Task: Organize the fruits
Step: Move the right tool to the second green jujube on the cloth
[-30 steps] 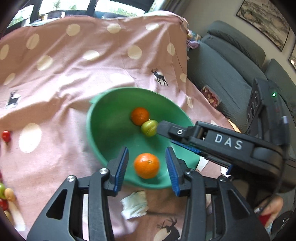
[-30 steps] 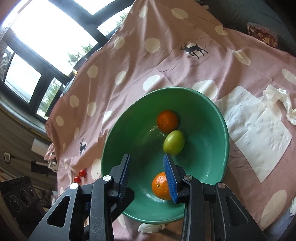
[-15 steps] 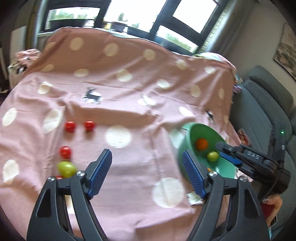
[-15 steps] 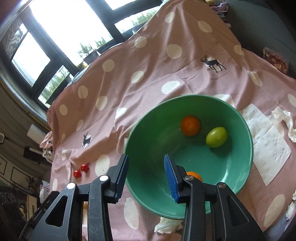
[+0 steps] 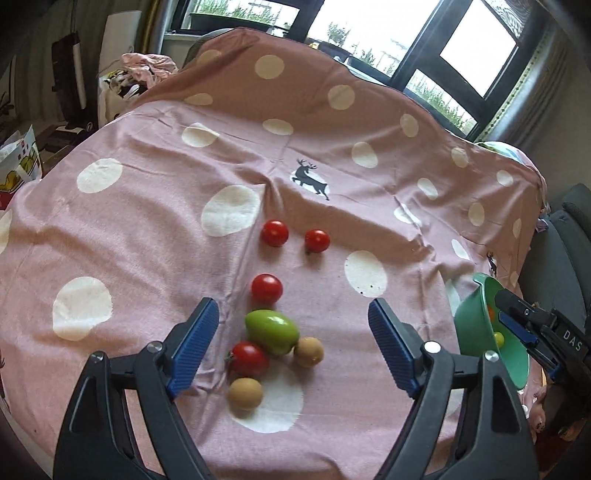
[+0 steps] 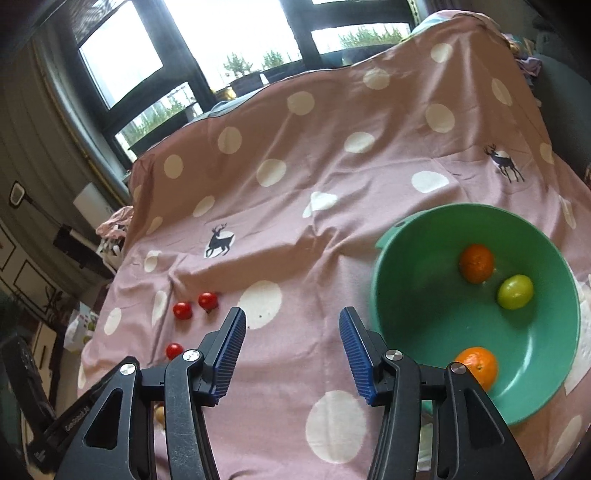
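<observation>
Loose fruit lies on the pink dotted cloth (image 5: 147, 236): a green fruit (image 5: 272, 331), several red tomatoes (image 5: 266, 288) and two small brown fruits (image 5: 245, 393). My left gripper (image 5: 293, 345) hovers over this cluster, jaws opening wide, touching nothing. A green bowl (image 6: 546, 243) at the right holds two oranges (image 6: 476, 262) and a small green fruit (image 6: 515, 291). My right gripper (image 6: 291, 354) hangs left of the bowl over bare cloth, jaws opening, nothing between them. The bowl (image 5: 476, 321) and the right gripper's body show at the left wrist view's right edge.
Windows with dark frames (image 6: 295, 33) run behind the draped table. A grey sofa (image 5: 569, 236) stands at the right. A bag and clothes (image 5: 144, 66) lie beyond the far left edge. White napkins peek out beside the bowl (image 6: 585, 354).
My left gripper let an orange drop into the bowl, opened wide and swung left over the loose fruit. The right gripper widened and drifted left off the bowl.
</observation>
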A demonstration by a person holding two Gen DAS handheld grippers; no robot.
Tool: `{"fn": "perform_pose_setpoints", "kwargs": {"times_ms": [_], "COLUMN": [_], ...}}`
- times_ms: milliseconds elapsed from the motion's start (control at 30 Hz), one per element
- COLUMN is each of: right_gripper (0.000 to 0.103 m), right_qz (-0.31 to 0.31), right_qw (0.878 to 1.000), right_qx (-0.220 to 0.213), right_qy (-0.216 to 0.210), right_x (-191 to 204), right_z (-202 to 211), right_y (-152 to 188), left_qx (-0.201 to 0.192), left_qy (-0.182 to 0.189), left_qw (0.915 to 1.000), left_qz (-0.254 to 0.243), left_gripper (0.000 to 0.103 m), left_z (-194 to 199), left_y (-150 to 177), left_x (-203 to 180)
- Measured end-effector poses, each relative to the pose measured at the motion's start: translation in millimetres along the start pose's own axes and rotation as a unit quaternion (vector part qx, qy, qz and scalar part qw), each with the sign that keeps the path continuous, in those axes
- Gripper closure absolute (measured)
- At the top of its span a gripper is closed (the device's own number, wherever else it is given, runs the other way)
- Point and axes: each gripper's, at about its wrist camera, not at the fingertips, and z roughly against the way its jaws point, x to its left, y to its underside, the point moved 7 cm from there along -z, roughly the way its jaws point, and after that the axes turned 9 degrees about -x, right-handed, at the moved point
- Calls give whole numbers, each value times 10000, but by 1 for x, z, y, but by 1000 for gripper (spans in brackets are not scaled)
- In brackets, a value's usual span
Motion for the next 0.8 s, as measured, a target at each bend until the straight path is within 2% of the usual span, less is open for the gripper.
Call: {"fn": "perform_pose_setpoints", "kwargs": {"times_ms": [233, 433, 600, 800], "right_gripper": [50, 49, 50, 55], "right_qz": [381, 569, 511, 593], "right_qw": [9980, 9903, 9840, 9756], "right_qx": [239, 595, 980, 1302], "right_qy": [-450, -1116, -1397, -1664], "right_x": [48, 86, 102, 126], "right_z": [-21, -34, -51, -66], "right_y": [23, 47, 66, 84], "left_qx": [-68, -177, -169, -177], "left_qy": [-365, -576, -817, -972], "left_qw": [9986, 9971, 9946, 9923], "left_qz": [364, 471, 614, 743], "left_gripper": [13, 13, 13, 13], "left_z": [1, 4, 3, 4], "left_y": [-5, -9, -10, -10], "left_x": [28, 43, 58, 68]}}
